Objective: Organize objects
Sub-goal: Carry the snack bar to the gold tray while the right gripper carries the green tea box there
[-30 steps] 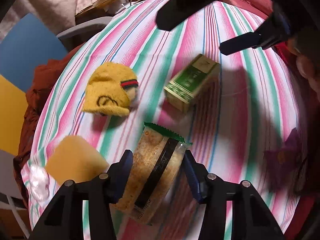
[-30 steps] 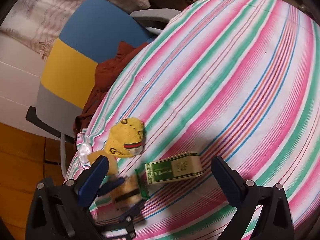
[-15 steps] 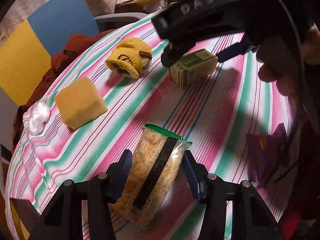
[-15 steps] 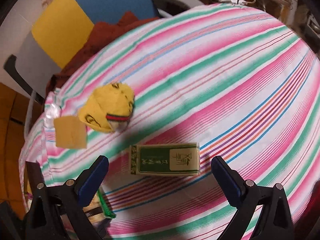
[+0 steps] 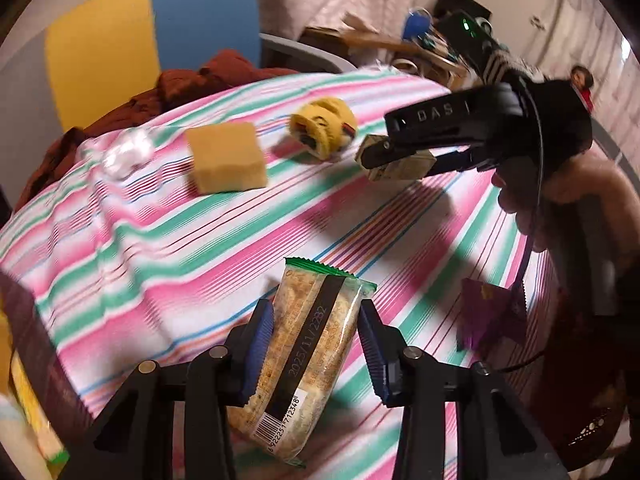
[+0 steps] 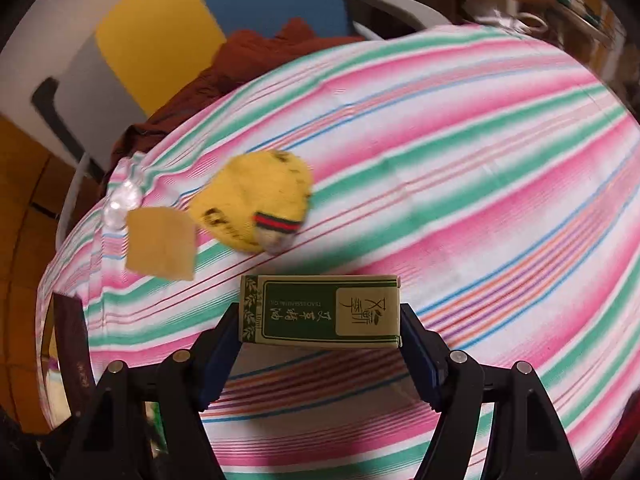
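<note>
Left wrist view: your left gripper (image 5: 316,350) has its fingers closed on the snack pack (image 5: 310,364), raised above the striped desk (image 5: 168,248). The pack is light, crinkly and probably crushable, so squeeze mid-body only. Its long axis runs forward along the fingers, green seal leading.

Right wrist view: your right gripper (image 6: 320,344) fingers clamp the box (image 6: 320,311) by its ends. It looks like stiff, light card. Its long axis lies crosswise.

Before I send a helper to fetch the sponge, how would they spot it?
On the striped tablecloth, look near the edge by the blue-and-yellow chair. The sponge lies between crumpled clear plastic and a yellow knit hat: a plain tan block.
</note>
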A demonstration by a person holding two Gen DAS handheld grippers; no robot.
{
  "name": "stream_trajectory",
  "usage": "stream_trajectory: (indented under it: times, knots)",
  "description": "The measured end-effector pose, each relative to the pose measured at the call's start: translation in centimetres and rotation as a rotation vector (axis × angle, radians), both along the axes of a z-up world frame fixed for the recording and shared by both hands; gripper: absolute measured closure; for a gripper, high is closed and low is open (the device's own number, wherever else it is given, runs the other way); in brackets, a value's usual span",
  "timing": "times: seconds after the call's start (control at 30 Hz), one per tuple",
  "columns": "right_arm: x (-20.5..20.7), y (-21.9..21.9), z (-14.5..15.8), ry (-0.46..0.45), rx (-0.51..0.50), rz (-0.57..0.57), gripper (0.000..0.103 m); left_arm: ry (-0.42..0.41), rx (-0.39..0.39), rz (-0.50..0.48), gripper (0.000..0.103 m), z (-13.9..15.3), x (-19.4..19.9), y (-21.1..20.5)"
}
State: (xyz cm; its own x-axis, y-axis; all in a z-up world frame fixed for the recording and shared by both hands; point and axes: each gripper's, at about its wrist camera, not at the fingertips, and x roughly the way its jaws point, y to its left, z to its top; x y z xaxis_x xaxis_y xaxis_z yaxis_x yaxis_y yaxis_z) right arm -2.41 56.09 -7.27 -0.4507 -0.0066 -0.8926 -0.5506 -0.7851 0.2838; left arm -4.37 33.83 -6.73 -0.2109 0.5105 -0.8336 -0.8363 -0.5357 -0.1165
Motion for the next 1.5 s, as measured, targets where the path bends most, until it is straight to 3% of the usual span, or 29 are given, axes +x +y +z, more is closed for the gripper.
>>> stream_trajectory:
  times: [0.33, 0.57, 0.73, 0.9, 0.97, 1.1, 1.27, 1.33, 1.5]
  knots:
    - [-0.1, -1.5, 2.5, 0.148, 0.034, 0.056, 0.028, -0.028, 0.143, 0.101, 0.065, 3.9, 1.3, -5.4]
    - [-0.4, -2.7, 2.9, 0.145, 0.081, 0.095, 0.028, -0.029, 0.178, 0.15, 0.07, 5.0, 1.0, -7.6]
    - [-0.5, -3.1, 2.9, 0.144, 0.096, 0.101, 0.028, -0.013, 0.114, 0.136, 0.069, 3.8, 0.0, -5.4]
    - [-0.3, -2.8, 2.8, 0.14, 0.087, 0.089, 0.028, 0.011, -0.02, 0.062, 0.053, 1.7, -0.5, -2.3]
    - [-0.4, -2.7, 2.8, 0.137, 0.084, 0.089, 0.028, 0.036, -0.062, 0.041, 0.05, 1.3, -0.6, -2.0]
    - [-0.5, -2.8, 2.9, 0.141, 0.087, 0.101, 0.028, 0.009, -0.136, 0.011, 0.044, -0.2, -1.2, -2.0]
    - [-0.6, -3.2, 3.1, 0.144, 0.096, 0.124, 0.028, -0.045, -0.146, 0.005, 0.044, -1.5, -1.4, -1.6]
    - [-0.7, -3.4, 3.0, 0.138, 0.1, 0.129, 0.028, -0.039, -0.149, 0.001, 0.053, -1.9, -1.0, -1.3]
    - [-0.6, -3.5, 3.2, 0.149, 0.107, 0.133, 0.028, -0.044, -0.051, 0.074, 0.054, -0.6, -0.4, -3.3]
